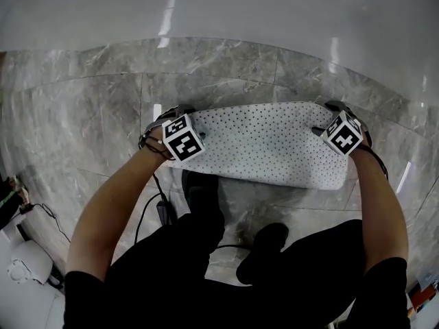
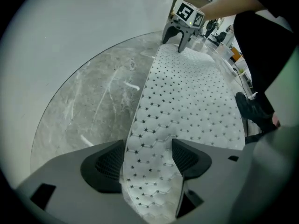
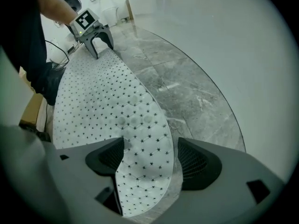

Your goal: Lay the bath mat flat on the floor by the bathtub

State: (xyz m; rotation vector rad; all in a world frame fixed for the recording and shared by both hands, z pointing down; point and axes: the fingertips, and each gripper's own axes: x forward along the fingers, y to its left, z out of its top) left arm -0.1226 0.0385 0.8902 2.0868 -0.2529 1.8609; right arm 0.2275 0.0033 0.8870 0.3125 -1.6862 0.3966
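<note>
The white bath mat [image 1: 267, 146] with small dark star holes lies spread out on the grey marble floor [image 1: 82, 115], along the white bathtub wall [image 1: 219, 5]. My left gripper [image 1: 177, 125] points down over the mat's left end. In the left gripper view the mat [image 2: 187, 87] runs between the wide-apart jaws of that gripper [image 2: 148, 155], which stands open. My right gripper [image 1: 341, 125] points down over the right end. In the right gripper view the mat's rounded end [image 3: 140, 139] lies between the jaws of that gripper [image 3: 150, 153], with floor showing beside one pad; it is open.
The person's dark trouser legs and a black shoe [image 1: 271, 242] stand just behind the mat. A black cable [image 1: 147, 211] trails on the floor at the left. White objects [image 1: 27, 266] sit at the lower left corner.
</note>
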